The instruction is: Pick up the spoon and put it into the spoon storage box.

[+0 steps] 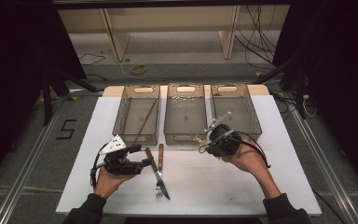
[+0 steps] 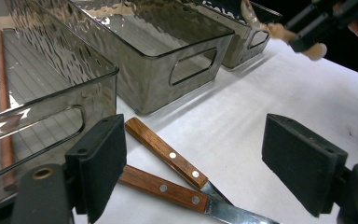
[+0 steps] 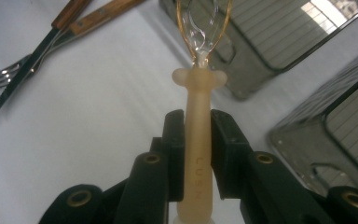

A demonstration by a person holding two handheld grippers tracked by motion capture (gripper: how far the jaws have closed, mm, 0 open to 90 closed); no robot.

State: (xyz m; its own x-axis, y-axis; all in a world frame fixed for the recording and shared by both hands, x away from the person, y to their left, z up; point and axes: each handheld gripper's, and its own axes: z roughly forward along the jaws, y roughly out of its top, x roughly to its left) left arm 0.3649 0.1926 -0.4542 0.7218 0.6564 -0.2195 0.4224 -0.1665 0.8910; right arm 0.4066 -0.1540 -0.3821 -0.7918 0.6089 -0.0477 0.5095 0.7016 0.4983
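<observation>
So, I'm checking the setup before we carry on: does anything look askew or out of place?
Only slightly: the knife and fork lie crossed on the table in front of the left bin rather than side by side. The right tool grips a translucent spoon cleanly. Nothing looks spilled or damaged.

The table (image 1: pixel 261 186) is viewed from above its near edge by the high view, facing forward and down, with three bins (image 1: pixel 185 119) seen along the far edge. The left gripper view is set low and close to the tabletop, directed across two wooden-handled utensils (image 2: pixel 168 156) towards the bins. The right gripper view is placed higher, angled down. The utensils and bins are shared by all three views.
</observation>
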